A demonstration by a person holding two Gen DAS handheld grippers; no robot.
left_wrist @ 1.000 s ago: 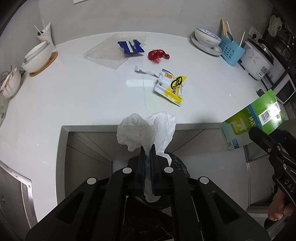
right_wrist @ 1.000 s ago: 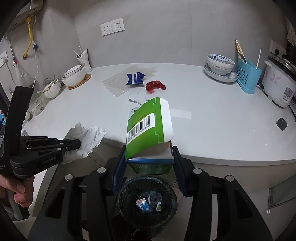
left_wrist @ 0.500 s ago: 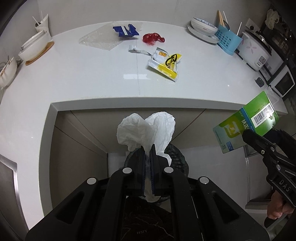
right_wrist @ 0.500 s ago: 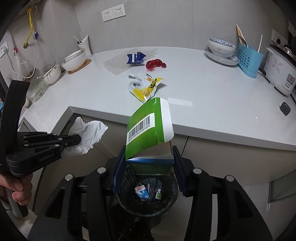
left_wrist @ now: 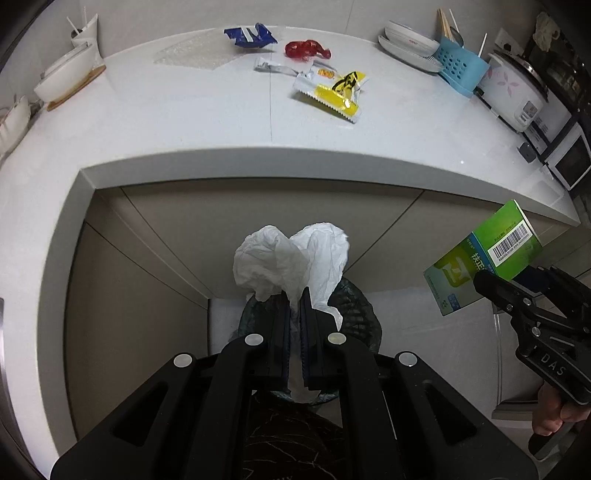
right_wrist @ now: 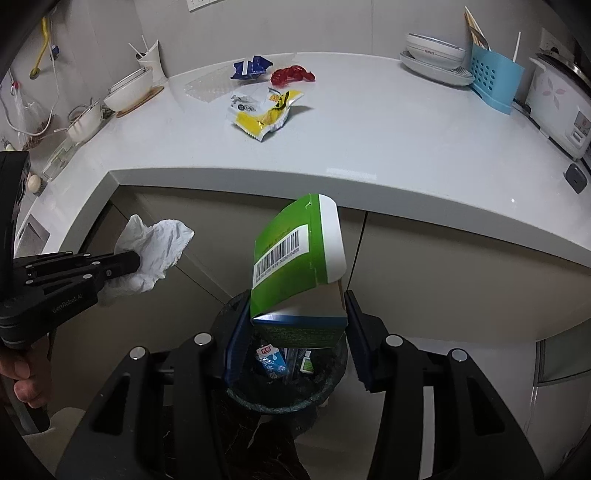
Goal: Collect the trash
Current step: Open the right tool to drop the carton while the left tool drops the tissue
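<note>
My left gripper (left_wrist: 293, 299) is shut on a crumpled white tissue (left_wrist: 291, 258), held above the dark trash bin (left_wrist: 354, 310) in front of the counter; it also shows in the right wrist view (right_wrist: 129, 260) with the tissue (right_wrist: 155, 251). My right gripper (right_wrist: 295, 299) is shut on a green carton (right_wrist: 295, 254), directly over the bin (right_wrist: 332, 384), which holds several small packets. The carton (left_wrist: 484, 254) shows at the right of the left wrist view. On the counter lie a yellow wrapper (left_wrist: 332, 94), a red wrapper (left_wrist: 304, 50) and a blue wrapper (left_wrist: 251, 35).
The white counter (right_wrist: 406, 140) also holds a bubble-wrap sheet (left_wrist: 192, 57), bowls on a wooden coaster (right_wrist: 129, 90), stacked plates (right_wrist: 436, 55), a blue utensil holder (right_wrist: 495, 77) and a rice cooker (right_wrist: 561, 107). Beige cabinet doors (left_wrist: 166, 258) stand behind the bin.
Both grippers have moved down and back from the counter with their loads. The bin now sits closer under the carton and the tissue.
</note>
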